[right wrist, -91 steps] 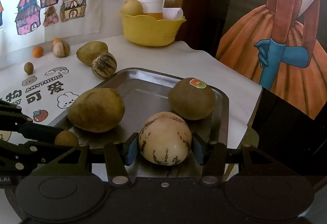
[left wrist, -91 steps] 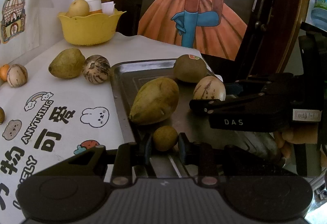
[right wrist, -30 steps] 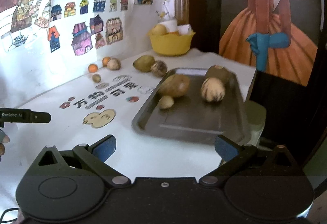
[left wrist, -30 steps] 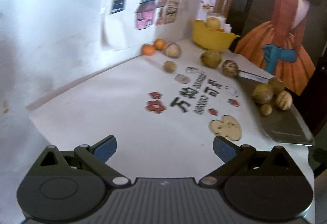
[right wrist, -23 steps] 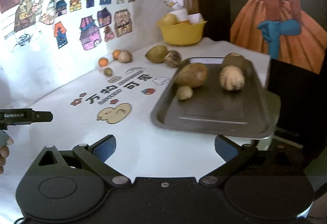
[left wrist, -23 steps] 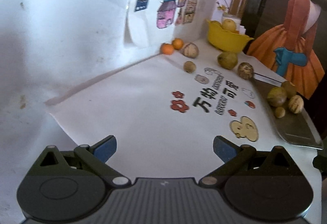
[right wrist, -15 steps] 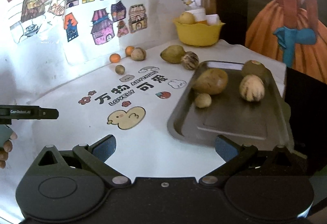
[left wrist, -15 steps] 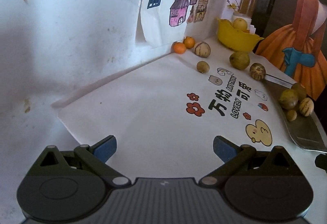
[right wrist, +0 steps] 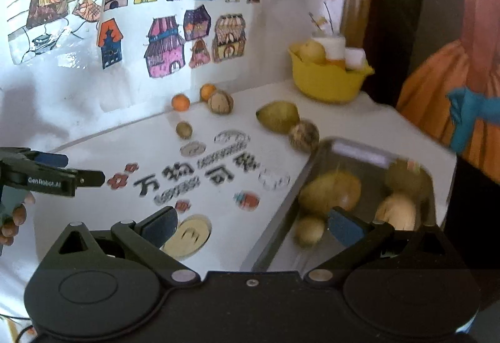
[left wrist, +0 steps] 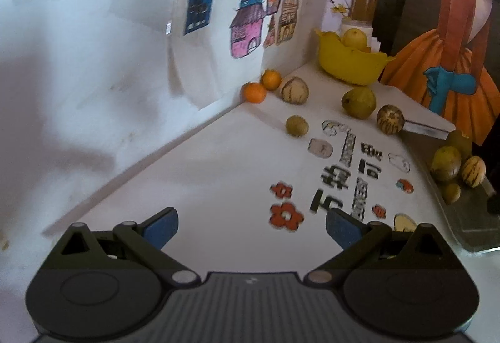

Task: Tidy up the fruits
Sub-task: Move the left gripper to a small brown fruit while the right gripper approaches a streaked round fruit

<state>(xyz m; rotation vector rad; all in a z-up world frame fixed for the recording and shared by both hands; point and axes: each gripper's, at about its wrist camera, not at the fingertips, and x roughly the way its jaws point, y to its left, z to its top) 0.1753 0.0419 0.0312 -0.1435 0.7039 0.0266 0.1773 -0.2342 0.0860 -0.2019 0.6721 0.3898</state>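
Honestly, both the left gripper and right gripper hang spread, empty; round fruit could roll off when nudged.

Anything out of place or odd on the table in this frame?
Nothing spilled or damaged. Six fruits, including two oranges, lie loose on the table, outside the tray holding four. Both tongs are open and empty.

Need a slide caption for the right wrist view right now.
Right gripper, jaws open and empty, above the tray edge; four fruits lie in the tray, six more on the table.
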